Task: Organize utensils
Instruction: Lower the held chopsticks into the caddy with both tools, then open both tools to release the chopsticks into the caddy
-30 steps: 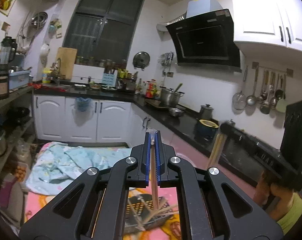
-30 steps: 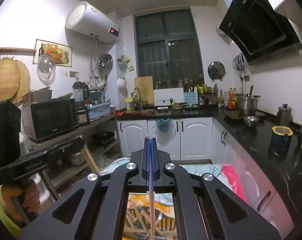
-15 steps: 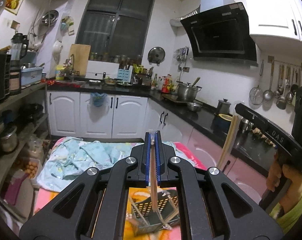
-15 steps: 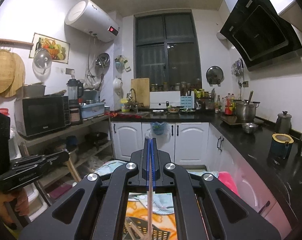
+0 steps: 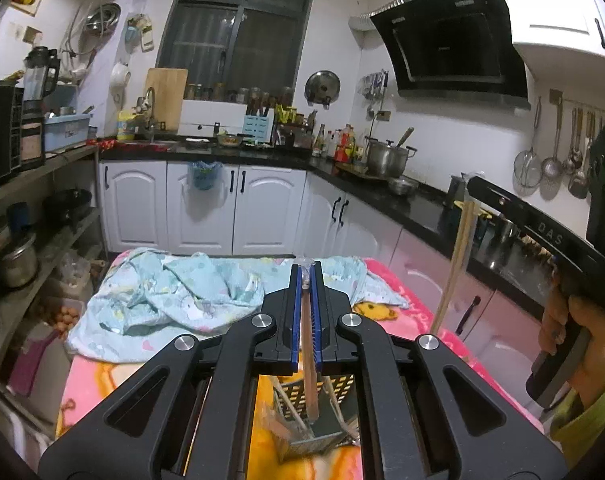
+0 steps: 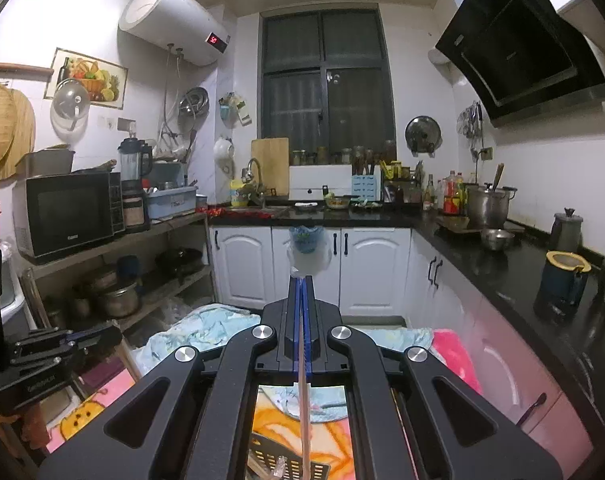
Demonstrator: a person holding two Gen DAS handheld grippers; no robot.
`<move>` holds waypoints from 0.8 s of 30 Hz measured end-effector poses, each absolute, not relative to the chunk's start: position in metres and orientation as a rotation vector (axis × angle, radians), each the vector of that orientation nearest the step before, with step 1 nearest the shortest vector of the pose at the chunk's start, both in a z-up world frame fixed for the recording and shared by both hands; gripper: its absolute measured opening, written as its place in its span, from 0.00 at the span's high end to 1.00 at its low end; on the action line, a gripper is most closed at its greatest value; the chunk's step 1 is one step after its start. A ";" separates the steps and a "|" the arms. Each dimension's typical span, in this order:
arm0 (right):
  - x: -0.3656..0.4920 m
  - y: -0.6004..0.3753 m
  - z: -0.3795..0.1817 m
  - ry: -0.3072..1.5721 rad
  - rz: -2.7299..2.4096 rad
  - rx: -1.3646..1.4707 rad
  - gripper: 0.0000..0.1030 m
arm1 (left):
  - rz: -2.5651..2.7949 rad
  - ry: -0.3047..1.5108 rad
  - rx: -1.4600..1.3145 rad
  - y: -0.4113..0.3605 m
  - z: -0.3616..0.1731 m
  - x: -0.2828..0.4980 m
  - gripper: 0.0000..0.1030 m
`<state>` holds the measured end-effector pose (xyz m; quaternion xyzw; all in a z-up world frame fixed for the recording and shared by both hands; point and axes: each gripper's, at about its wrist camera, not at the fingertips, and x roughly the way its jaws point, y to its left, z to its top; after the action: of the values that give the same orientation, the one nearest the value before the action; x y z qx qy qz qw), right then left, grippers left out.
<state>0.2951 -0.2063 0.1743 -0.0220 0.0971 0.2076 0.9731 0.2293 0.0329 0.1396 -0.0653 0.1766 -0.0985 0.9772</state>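
Wooden chopsticks – one [image 5: 309, 344] clamped in the left gripper [image 5: 307, 280], another [image 6: 303, 400] in the right gripper [image 6: 301, 280] – hang over the perforated utensil basket [image 5: 314, 432] on the pink cartoon blanket [image 5: 86, 376].

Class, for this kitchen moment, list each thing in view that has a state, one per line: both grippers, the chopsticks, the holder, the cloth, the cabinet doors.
left gripper: shut on a chopstick
left chopstick: upright, lower end in the holder
right gripper: shut on a chopstick
right chopstick: hanging down above the holder
utensil holder: standing on the patterned cloth, sticks inside
blue cloth: crumpled
cabinet doors: closed
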 end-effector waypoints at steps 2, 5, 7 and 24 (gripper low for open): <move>0.299 -0.203 0.168 0.208 0.418 -0.051 0.98 | -0.195 0.359 -0.128 0.032 0.134 0.230 0.98; 0.305 -0.197 0.158 0.226 0.419 -0.064 0.98 | -0.195 0.367 -0.128 0.031 0.126 0.231 0.98; 0.309 -0.195 0.152 0.240 0.415 -0.071 0.98 | -0.194 0.373 -0.127 0.030 0.121 0.233 0.98; 0.286 -0.217 0.123 0.341 0.388 -0.066 0.69 | -0.208 0.431 -0.138 0.029 0.105 0.229 0.74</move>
<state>0.2862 -0.2166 0.1233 -0.0328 0.1686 0.1919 0.9663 0.2294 0.0294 0.1046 -0.0684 0.2131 -0.1030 0.9692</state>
